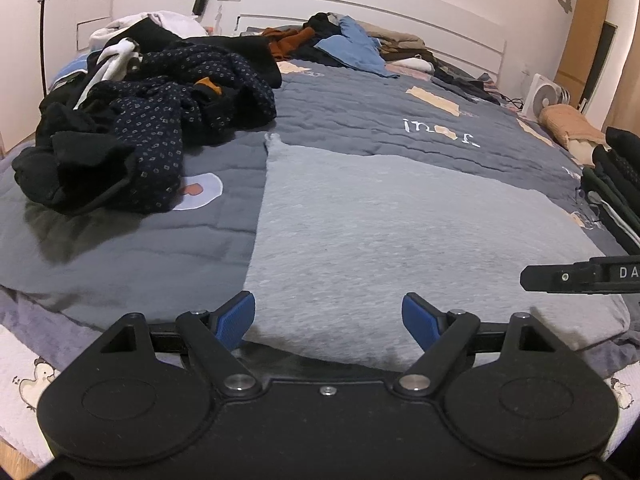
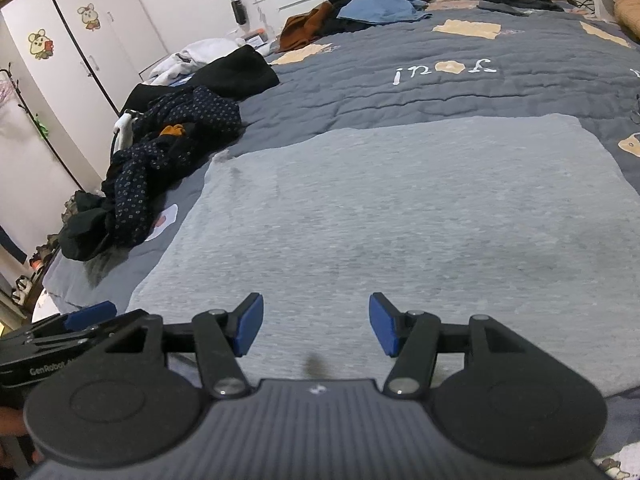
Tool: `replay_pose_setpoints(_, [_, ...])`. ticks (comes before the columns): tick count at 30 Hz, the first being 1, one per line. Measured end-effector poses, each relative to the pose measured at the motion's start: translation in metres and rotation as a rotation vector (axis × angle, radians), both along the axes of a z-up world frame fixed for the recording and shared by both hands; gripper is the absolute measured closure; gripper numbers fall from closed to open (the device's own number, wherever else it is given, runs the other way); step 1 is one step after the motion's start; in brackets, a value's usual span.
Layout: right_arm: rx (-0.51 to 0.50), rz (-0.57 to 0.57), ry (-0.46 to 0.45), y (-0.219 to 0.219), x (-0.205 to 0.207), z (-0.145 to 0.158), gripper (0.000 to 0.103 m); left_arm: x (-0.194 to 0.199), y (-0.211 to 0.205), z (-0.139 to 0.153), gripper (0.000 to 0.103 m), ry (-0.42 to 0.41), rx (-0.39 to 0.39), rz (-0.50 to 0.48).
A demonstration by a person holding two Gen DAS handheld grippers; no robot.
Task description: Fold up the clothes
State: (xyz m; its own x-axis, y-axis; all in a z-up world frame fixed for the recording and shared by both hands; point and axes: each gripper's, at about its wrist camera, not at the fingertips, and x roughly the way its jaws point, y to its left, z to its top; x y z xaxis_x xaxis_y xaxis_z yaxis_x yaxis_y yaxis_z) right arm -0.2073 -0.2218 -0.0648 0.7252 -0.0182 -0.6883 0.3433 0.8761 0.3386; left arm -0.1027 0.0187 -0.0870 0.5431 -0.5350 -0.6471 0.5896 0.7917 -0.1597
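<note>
Nearest the cameras, the left gripper [image 1: 328,322] and the right gripper [image 2: 316,324] hover side by side over the near edge of a flat, pale grey knitted garment [image 1: 400,224], which lies spread in a rough rectangle on the dark grey quilted bedspread [image 1: 360,112]. Both sets of blue-padded fingers [image 1: 236,320] stand wide apart with only bare cloth showing between them; neither holds anything, and whether any pad brushes the fabric cannot be told. In the right wrist view the left gripper's side shows just beside the right one, at the lower left.

The grey garment looks soft, light and limp, with a fuzzy, slightly grippy surface, so it should bend wherever it is lifted and sag between two holds. It already seems doubled over once, so the near hem is probably several layers thick. A sound hold would be a pinch at each near corner or along the near hem, one gripper to a side, catching all layers together so the lower ones do not slide out. Lifted evenly, it should carry over towards the far edge without much drag.

Further off on the left lies a crumpled heap of dark navy patterned and black clothes [image 1: 160,120], well apart from the grey piece. At the far side, near the white headboard [image 1: 360,12], sits another heap with a blue garment [image 1: 356,46] and a rust-brown one [image 1: 288,40].
</note>
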Motion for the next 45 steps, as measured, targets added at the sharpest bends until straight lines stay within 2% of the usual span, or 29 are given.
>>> replay_pose_setpoints(15, [0.012, 0.005, 0.004, 0.005, 0.006, -0.002, 0.045, 0.028, 0.038, -0.02, 0.021, 0.183, -0.142, 0.213])
replay_pose_setpoints(20, [0.016, 0.005, 0.002, 0.005, 0.006, -0.001, 0.045, 0.038, 0.051, -0.029, 0.022, 0.276, -0.226, 0.273])
replay_pose_setpoints(23, [0.017, 0.007, 0.001, 0.005, 0.006, -0.001, 0.045, 0.038, 0.053, -0.033, 0.031, 0.314, -0.276, 0.273])
replay_pose_setpoints(25, [0.02, 0.006, 0.0, 0.005, 0.006, -0.001, 0.045, 0.037, 0.053, -0.036, 0.052, 0.337, -0.308, 0.264])
replay_pose_setpoints(26, [0.021, 0.006, 0.0, 0.005, 0.006, -0.001, 0.045, 0.036, 0.052, -0.038, 0.058, 0.35, -0.321, 0.263])
replay_pose_setpoints(27, [0.022, 0.005, 0.0, 0.005, 0.006, -0.001, 0.045, 0.036, 0.052, -0.04, 0.069, 0.359, -0.329, 0.268])
replay_pose_setpoints(28, [0.022, 0.005, -0.002, 0.005, 0.006, 0.0, 0.045, 0.035, 0.051, -0.041, 0.076, 0.364, -0.333, 0.272])
replay_pose_setpoints(33, [0.025, 0.0, -0.006, 0.004, 0.004, 0.0, 0.045, 0.029, 0.049, -0.04, 0.08, 0.326, -0.35, 0.284])
replay_pose_setpoints(37, [0.027, 0.0, -0.007, 0.004, 0.005, 0.001, 0.045, 0.031, 0.044, -0.047, 0.079, 0.365, -0.345, 0.283])
replay_pose_setpoints(39, [0.026, 0.002, -0.006, 0.005, 0.005, 0.0, 0.045, 0.032, 0.042, -0.05, 0.078, 0.357, -0.34, 0.29])
replay_pose_setpoints(44, [0.023, 0.0, -0.005, 0.004, 0.005, 0.001, 0.045, 0.039, 0.045, -0.052, 0.078, 0.367, -0.417, 0.315])
replay_pose_setpoints(45, [0.022, -0.001, -0.005, 0.004, 0.005, 0.001, 0.044, 0.041, 0.045, -0.052, 0.073, 0.373, -0.431, 0.322])
